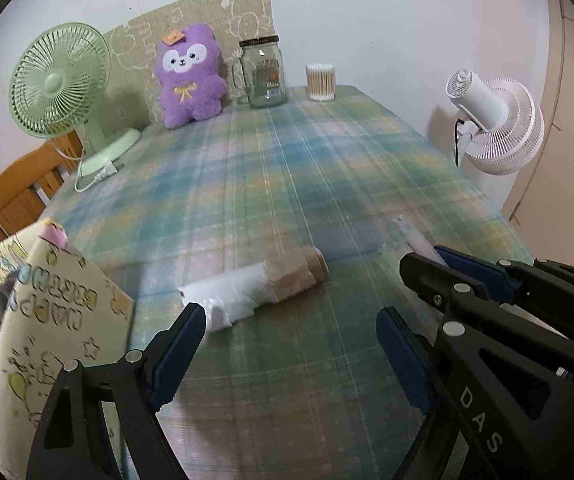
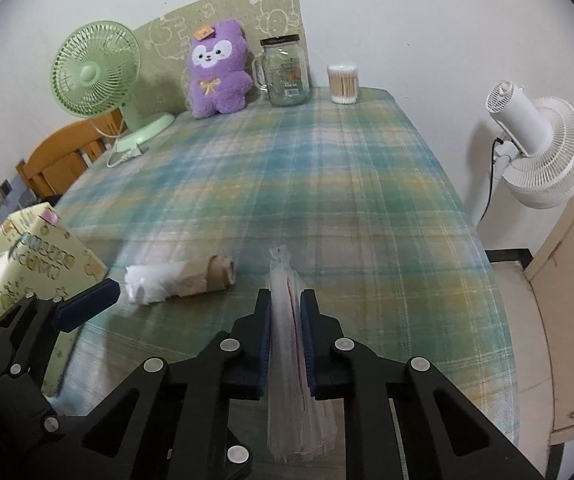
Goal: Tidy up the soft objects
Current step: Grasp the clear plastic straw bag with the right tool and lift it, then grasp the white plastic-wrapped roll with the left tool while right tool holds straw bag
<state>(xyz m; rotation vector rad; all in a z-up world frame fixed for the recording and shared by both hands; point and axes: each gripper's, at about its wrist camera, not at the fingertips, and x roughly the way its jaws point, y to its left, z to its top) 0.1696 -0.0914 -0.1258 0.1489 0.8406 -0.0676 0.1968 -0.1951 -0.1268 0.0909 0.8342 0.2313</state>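
R gripper (image 2: 285, 304) clamps blurry plastic pack (image 2: 287, 352), base cut off

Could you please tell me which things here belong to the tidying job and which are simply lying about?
Job:
right claw, shut on a clear packet
left claw, open
bag roll
gift box

Lying about:
plush
green fan
jar
cotton swabs
white fan
chair
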